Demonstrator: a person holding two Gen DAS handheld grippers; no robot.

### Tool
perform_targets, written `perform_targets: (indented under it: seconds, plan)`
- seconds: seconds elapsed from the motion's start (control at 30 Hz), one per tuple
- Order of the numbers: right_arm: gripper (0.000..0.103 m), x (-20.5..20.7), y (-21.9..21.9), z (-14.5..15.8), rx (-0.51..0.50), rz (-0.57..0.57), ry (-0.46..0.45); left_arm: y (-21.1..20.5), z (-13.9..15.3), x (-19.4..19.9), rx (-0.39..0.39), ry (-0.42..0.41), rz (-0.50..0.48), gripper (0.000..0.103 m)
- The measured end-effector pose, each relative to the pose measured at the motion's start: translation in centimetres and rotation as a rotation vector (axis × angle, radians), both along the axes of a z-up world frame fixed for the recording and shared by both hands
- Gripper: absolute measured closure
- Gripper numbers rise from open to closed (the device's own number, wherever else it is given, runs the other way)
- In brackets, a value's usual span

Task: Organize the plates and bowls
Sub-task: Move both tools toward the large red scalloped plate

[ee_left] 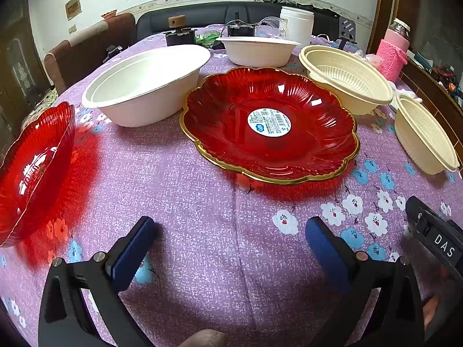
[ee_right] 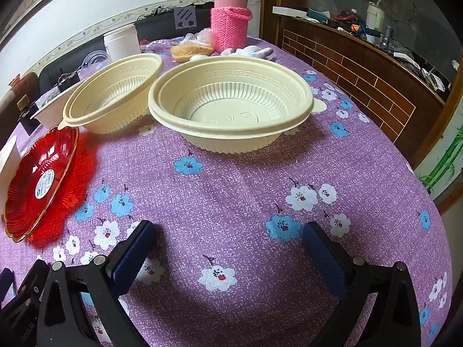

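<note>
- Both hands are empty right now: the left gripper (ee_left: 231, 248) has its blue pads spread wide over the purple flowered tablecloth (ee_left: 202, 202), and the right gripper (ee_right: 228, 248) is just as splayed, gripping nothing.
- Dead ahead of the left one sits the red scalloped plastic plate with a gold rim (ee_left: 270, 125), sticker in the middle. Looks glossy and slick, probably stiff but brittle, so I'd pinch the near rim rather than the sloped wall.
- A second red ribbed plastic plate (ee_left: 31, 170) is off at the far left edge.
- The two white paper-pulp bowls (ee_left: 147, 84) and (ee_left: 257, 50) look feather-light and a bit crushable; go easy on the lip.
- In front of the right gripper, the cream ribbed plastic bowl with a patterned rim (ee_right: 231, 107) and its twin (ee_right: 115, 98) behind-left look thin and flexy. The rim tab seems the obvious handle.
</note>
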State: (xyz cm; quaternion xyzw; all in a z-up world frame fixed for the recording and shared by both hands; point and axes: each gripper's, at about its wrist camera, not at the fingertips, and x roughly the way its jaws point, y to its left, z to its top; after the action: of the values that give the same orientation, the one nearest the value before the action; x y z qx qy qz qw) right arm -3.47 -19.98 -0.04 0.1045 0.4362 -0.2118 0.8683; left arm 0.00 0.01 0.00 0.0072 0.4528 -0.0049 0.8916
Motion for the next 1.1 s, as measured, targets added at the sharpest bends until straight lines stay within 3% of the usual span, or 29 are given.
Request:
perform_targets:
  seconds: [0.83,1.1]
  plan:
    - [0.001,0.0,0.0,0.0,0.003,0.0,0.0,-0.3,0.2,-0.6,0.003,0.025,0.026,0.0]
    - [0.001,-0.4,0.3,0.2,0.003,-0.019,0.01,0.3,0.7,-2.7,0.004,0.085,-0.091,0.0]
